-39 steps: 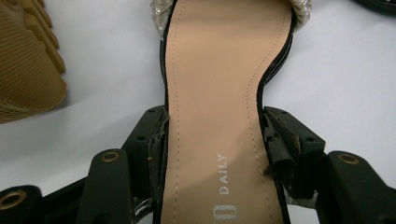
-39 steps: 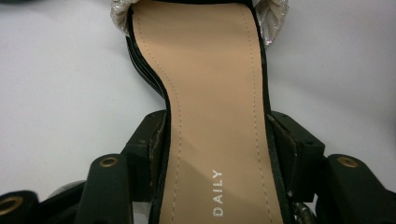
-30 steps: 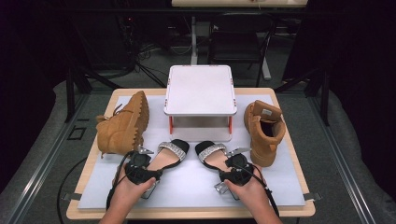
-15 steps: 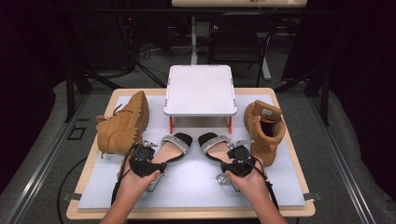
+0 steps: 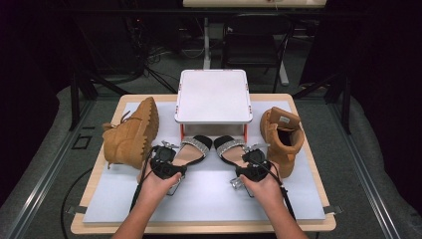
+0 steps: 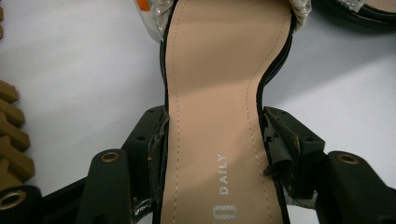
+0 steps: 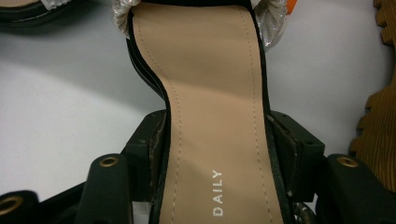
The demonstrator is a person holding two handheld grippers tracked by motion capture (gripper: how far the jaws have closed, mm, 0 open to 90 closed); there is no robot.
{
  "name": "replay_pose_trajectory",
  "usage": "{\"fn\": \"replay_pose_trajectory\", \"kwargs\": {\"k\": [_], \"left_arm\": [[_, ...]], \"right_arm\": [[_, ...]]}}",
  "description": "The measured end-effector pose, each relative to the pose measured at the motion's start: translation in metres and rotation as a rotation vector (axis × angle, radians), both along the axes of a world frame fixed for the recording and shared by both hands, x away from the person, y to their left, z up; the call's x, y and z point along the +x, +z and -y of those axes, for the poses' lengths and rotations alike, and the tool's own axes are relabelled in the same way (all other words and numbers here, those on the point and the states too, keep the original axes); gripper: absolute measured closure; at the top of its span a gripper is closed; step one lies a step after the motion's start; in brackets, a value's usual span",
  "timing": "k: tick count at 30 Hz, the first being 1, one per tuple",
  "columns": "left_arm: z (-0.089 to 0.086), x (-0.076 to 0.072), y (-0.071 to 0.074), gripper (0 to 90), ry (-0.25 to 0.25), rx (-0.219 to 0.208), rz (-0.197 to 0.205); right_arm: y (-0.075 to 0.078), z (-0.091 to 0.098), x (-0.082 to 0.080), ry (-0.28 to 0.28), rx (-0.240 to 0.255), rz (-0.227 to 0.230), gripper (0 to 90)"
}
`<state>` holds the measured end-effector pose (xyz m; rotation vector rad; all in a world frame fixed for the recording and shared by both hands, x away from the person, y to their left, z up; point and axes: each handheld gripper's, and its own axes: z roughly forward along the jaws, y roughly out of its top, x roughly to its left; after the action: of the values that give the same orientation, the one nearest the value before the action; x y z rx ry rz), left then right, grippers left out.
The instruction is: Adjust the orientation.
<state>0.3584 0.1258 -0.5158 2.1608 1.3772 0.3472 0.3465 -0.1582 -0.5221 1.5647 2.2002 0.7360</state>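
Gripping a sandal at its waist, each gripper [image 5: 168,160] [image 5: 253,166] holds one shoe: left sandal [image 6: 224,93], right sandal [image 7: 205,93]. Both sandals point toward the white stand [image 5: 213,97], their toes seemingly just under its front edge. Next comes sliding them forward between the two boots [image 5: 130,134] [image 5: 282,137].

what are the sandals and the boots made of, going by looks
Left sandal: smooth matte tan insole, likely faux leather, stitched edge, printed lettering; glittery strap. Right sandal looks the same. Boots: matte tan nubuck-like upper, ridged rubbery-looking sole.
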Motion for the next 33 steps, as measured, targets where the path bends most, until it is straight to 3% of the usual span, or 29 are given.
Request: {"fn": "replay_pose_trajectory", "kwargs": {"k": [12, 20, 33], "left_arm": [[0.009, 0.007, -0.006, 42.6, 0.019, 0.012, 0.018], [0.011, 0.007, -0.009, 42.6, 0.035, 0.008, 0.029], [0.007, 0.005, -0.012, 41.5, 0.04, -0.034, 0.05]], "right_arm": [[-0.006, -0.004, 0.009, -0.034, 0.007, 0.017, 41.5], [-0.006, -0.005, 0.011, -0.028, -0.007, 0.02, 41.4], [-0.009, -0.004, 0.01, -0.022, 0.009, 0.027, 40.6]]}}
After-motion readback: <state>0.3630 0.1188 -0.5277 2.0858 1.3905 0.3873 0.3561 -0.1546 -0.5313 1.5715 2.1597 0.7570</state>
